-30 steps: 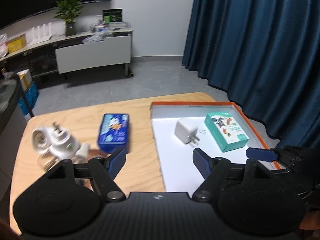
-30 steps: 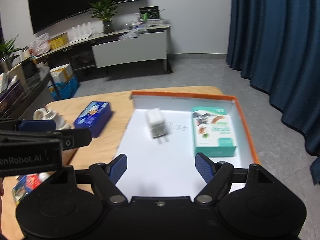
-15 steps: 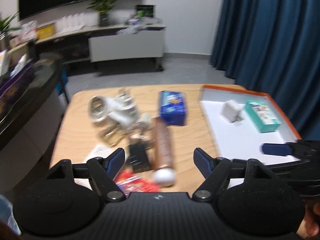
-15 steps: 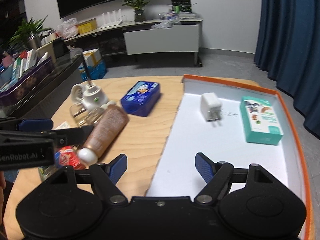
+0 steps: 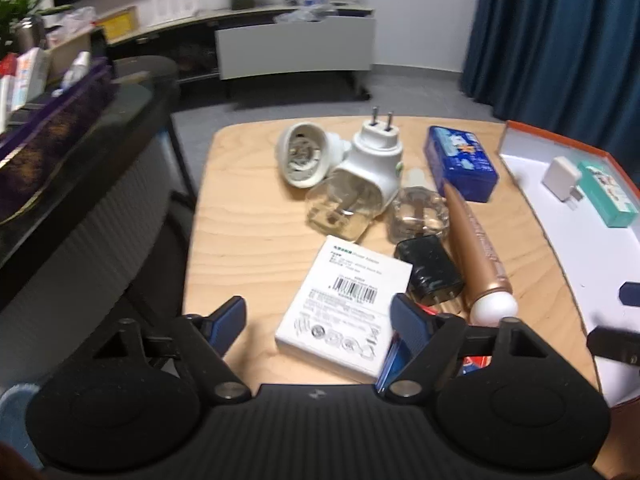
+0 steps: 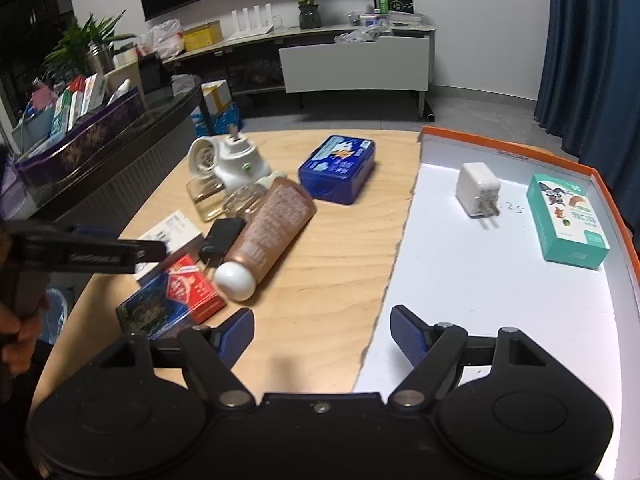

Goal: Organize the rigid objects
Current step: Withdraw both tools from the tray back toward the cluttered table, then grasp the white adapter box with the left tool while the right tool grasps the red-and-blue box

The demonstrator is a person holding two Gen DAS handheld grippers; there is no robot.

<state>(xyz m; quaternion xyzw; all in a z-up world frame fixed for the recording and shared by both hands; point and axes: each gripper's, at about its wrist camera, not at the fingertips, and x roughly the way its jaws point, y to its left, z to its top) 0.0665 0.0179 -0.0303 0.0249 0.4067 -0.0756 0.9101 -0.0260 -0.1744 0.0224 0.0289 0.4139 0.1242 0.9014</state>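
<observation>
My left gripper (image 5: 320, 320) is open and empty, hovering over a white barcode box (image 5: 344, 312) on the wooden table. Beyond it lie a black adapter (image 5: 430, 270), a copper tube with a white cap (image 5: 478, 258), glass bottles (image 5: 340, 204), white plug-in devices (image 5: 372, 152) and a blue tin (image 5: 460, 162). My right gripper (image 6: 322, 330) is open and empty over the tray's left edge. The white orange-rimmed tray (image 6: 480, 280) holds a white charger (image 6: 478, 190) and a teal box (image 6: 564, 220). A red and blue carton (image 6: 172, 300) lies near the left gripper (image 6: 88, 252).
A dark curved counter (image 5: 72, 168) with books stands left of the table. A blue curtain (image 6: 592, 48) hangs to the right. A sideboard with plants (image 6: 352, 60) stands across the floor behind.
My left gripper has swung left from the tray to over the clutter and the white barcode box. My right gripper has drawn back and turned left, showing more of the table.
</observation>
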